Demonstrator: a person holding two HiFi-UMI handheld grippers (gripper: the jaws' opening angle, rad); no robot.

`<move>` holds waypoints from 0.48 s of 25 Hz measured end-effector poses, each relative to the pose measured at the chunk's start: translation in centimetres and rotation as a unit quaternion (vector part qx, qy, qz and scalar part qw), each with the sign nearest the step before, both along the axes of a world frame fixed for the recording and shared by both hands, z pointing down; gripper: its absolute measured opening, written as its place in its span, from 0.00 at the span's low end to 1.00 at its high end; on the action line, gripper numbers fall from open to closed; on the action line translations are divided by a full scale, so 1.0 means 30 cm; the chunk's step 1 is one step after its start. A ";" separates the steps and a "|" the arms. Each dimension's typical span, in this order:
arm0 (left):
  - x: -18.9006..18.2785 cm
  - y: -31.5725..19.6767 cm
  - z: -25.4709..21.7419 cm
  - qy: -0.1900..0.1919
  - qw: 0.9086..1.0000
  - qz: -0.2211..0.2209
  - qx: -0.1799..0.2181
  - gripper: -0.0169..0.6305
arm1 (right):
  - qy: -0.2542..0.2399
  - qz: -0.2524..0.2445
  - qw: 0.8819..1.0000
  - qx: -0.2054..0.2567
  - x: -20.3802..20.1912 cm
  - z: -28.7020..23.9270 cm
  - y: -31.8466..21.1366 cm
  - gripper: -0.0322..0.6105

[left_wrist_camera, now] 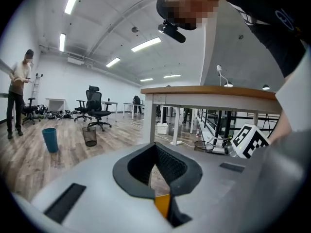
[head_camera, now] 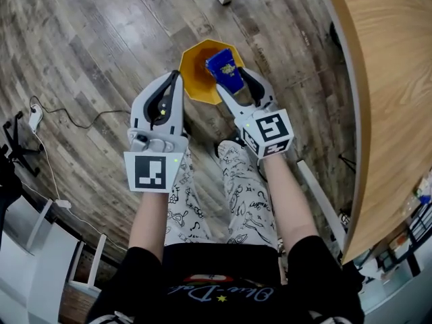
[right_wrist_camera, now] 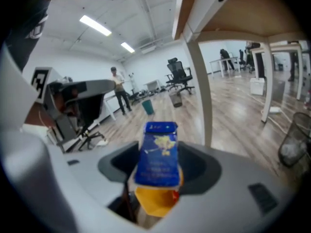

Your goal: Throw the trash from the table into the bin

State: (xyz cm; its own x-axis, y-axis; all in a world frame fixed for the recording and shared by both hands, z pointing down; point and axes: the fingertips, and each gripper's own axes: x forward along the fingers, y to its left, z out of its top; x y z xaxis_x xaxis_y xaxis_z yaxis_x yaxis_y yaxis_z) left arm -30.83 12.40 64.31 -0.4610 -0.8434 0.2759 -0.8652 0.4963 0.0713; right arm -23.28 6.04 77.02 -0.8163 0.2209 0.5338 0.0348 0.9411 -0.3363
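Right gripper (head_camera: 233, 84) holding blue packet (head_camera: 225, 68), over bin (head_camera: 193, 62)

Black printed tee (head_camera: 223, 285), white trousers (head_camera: 246, 201) with black doodles.
Short black sleeves (head_camera: 131, 268); grey left gripper (head_camera: 177, 78), grey right gripper (head_camera: 233, 79), 1 black-and-white marker cube (head_camera: 152, 172) each.

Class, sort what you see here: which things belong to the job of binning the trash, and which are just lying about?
Belong to the job: blue packet; right hand-held gripper, shut on it; orange bin beneath; wooden table.

Just lying about: white plug with cable on the floor; wire basket; teal bin; office chair.
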 end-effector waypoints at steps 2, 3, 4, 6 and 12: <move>-0.009 0.006 0.003 0.000 1.000 -0.005 -0.002 0.04 | 0.013 -0.004 1.000 -0.001 -0.006 0.046 0.001 0.46; -0.013 0.010 0.005 -0.001 1.000 -0.005 -0.005 0.04 | 0.019 -0.005 1.000 -0.004 -0.010 0.067 0.004 0.46; -0.017 0.015 0.008 -0.003 1.000 -0.005 -0.007 0.04 | 0.024 -0.005 1.000 -0.008 -0.012 0.086 0.007 0.46; -0.020 0.024 0.012 -0.002 1.000 -0.008 -0.007 0.04 | 0.034 -0.009 0.999 -0.012 -0.013 0.120 0.017 0.46; -0.017 0.037 0.001 0.002 1.000 -0.015 -0.002 0.04 | 0.053 -0.031 0.998 -0.012 -0.021 0.191 0.037 0.46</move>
State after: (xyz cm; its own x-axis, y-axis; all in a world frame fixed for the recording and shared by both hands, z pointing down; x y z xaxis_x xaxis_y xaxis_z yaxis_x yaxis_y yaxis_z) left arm -31.34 13.52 64.34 -0.4841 -0.8287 0.2809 -0.8501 0.5215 0.0733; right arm -23.92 7.14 82.76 -0.7403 0.2828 0.6100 0.0558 0.9299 -0.3634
